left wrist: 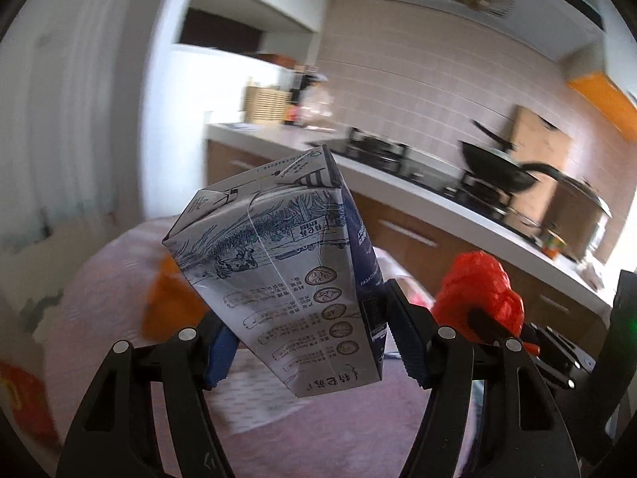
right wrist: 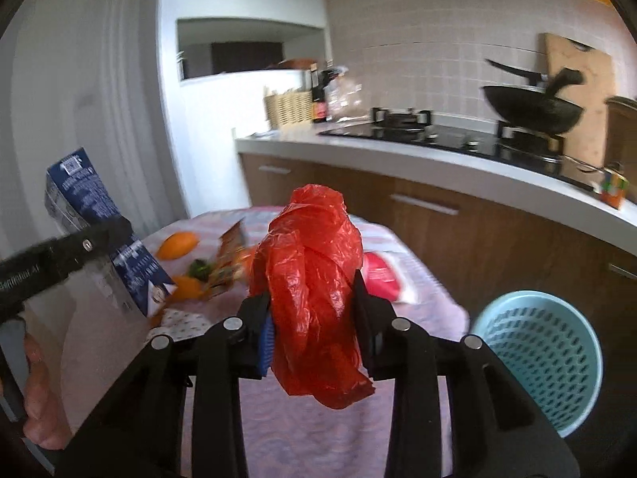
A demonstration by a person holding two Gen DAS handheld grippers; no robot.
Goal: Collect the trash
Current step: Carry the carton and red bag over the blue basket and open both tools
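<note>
Kitchen, pink-clothed table (right wrist: 418,290) | left gripper (left wrist: 306,342) clamps milk carton (left wrist: 278,271), right gripper (right wrist: 314,330) clamps red plastic bag (right wrist: 314,279), both lifted clear | orange peels (right wrist: 177,245), wrapper (right wrist: 229,259) remain mid-table | blue basket (right wrist: 537,362) waits off right edge.

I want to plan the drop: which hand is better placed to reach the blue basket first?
Probably right: the right gripper, holding the red plastic bag, has the blue basket right beside it, while the left gripper with the carton sits farther away.
</note>
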